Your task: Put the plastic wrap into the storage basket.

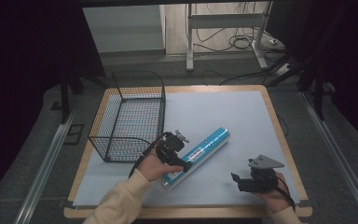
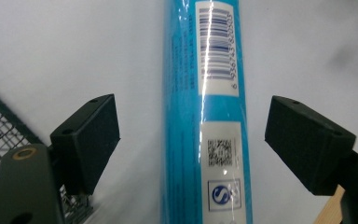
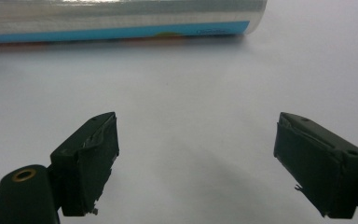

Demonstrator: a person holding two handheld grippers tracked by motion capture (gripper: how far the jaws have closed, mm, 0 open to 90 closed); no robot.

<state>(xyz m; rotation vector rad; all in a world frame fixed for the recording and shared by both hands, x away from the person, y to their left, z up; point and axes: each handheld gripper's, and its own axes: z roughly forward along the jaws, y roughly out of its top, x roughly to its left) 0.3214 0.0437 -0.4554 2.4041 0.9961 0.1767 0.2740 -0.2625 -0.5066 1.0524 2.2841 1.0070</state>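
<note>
We found the blue roll (image 1: 197,157) lying slantwise on the bench's pale sheet (image 1: 233,116), just right of the wire basket (image 1: 129,116). Our left gripper (image 1: 179,156) stood over the roll's near end, and its own view had the roll (image 2: 204,116) running between the wide-open jaws with a clear gap on each side, nothing gripped. Our right gripper (image 1: 244,182) sat well apart to the right, jaws spread wide on bare sheet (image 3: 191,140). The left gripper view gave us the roll's barcode and printed labels; the right gripper view showed its far side (image 3: 121,18) as a silvery band.
</note>
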